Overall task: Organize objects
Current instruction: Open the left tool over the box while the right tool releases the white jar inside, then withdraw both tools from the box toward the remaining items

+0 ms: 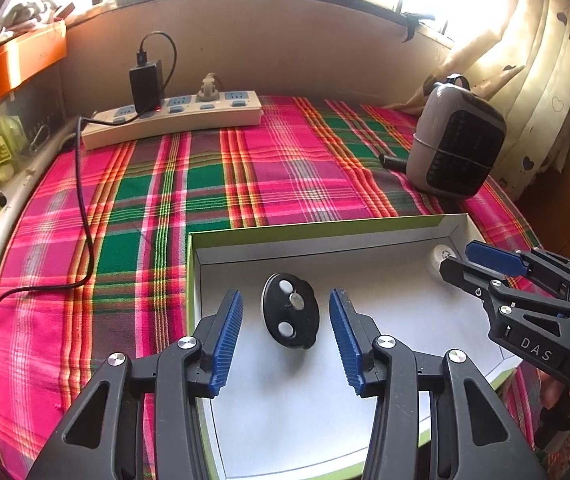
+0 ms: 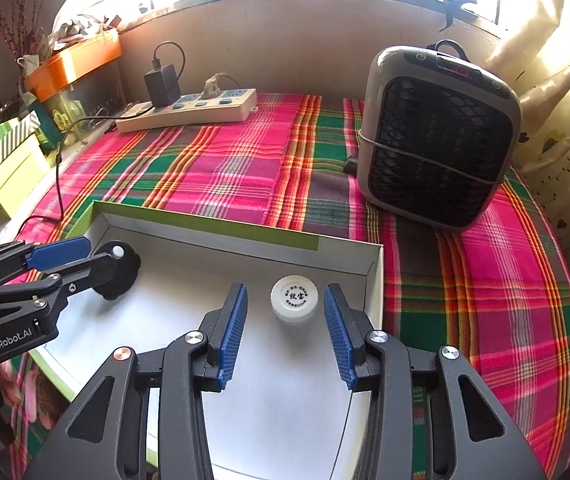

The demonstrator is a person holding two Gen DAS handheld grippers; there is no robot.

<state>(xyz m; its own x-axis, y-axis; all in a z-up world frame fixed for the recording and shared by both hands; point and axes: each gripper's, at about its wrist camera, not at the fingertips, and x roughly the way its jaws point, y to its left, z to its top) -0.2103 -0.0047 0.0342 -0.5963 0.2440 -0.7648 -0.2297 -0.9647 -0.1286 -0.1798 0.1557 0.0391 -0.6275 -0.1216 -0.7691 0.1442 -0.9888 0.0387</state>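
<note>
Plaid cloth (image 1: 205,184) covers the table under a white tray (image 1: 405,240). Left claw (image 1: 285,332) gapes empty; the black disc (image 1: 289,310) lies between its fingers, long side toward twelve. Right claw (image 2: 285,328) gapes empty around the white bottle (image 2: 294,298).

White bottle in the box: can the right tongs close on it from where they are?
Probably yes. The right tongs are open, and the white bottle stands upright between the blue pads, with gaps on both sides. Nothing lies between them, though the box wall is close.
</note>
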